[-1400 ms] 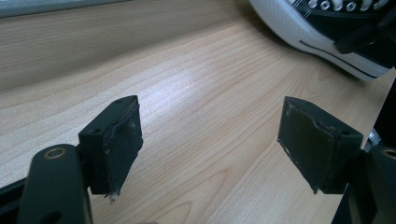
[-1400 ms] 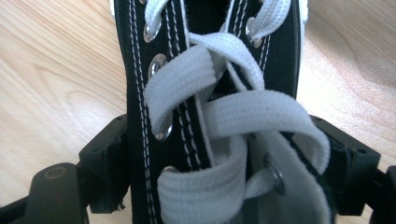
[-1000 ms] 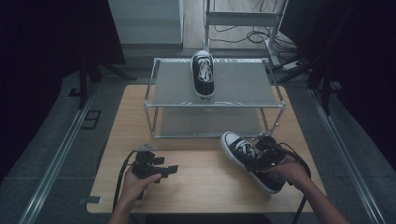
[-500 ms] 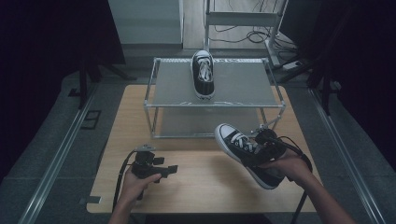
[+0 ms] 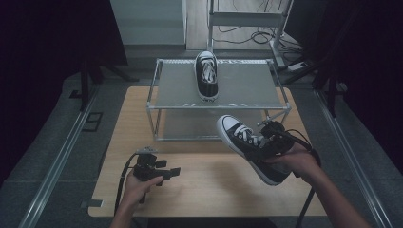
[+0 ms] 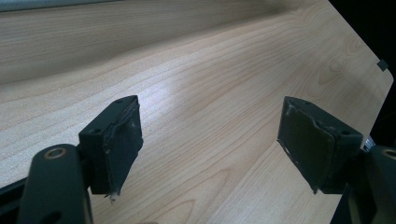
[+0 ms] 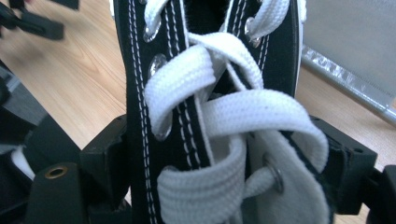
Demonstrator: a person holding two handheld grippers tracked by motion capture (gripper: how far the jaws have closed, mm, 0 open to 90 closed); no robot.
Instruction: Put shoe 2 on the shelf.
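A black sneaker (image 5: 247, 145) with white laces and a white toe cap hangs tilted above the wooden table (image 5: 209, 185), toe toward the rack. My right gripper (image 5: 266, 142) is shut on it across the laced upper; the right gripper view has the laces (image 7: 224, 121) squeezed between both jaws. A second black sneaker (image 5: 207, 76) stands on top of the metal rack (image 5: 161, 95). My left gripper (image 5: 164, 171) rests low at the table's near left, jaws open over bare wood (image 6: 210, 121) with nothing between its pads (image 6: 308, 140).
The rack has a mesh top shelf and a lower level (image 5: 190, 126) behind the held shoe. Grey floor and a rail (image 5: 62, 156) run left of the table. Cables (image 5: 256, 35) and another frame lie beyond the rack.
My right gripper has lifted the sneaker off the table; its toe now points higher, toward the rack. The left gripper has stayed where it was.
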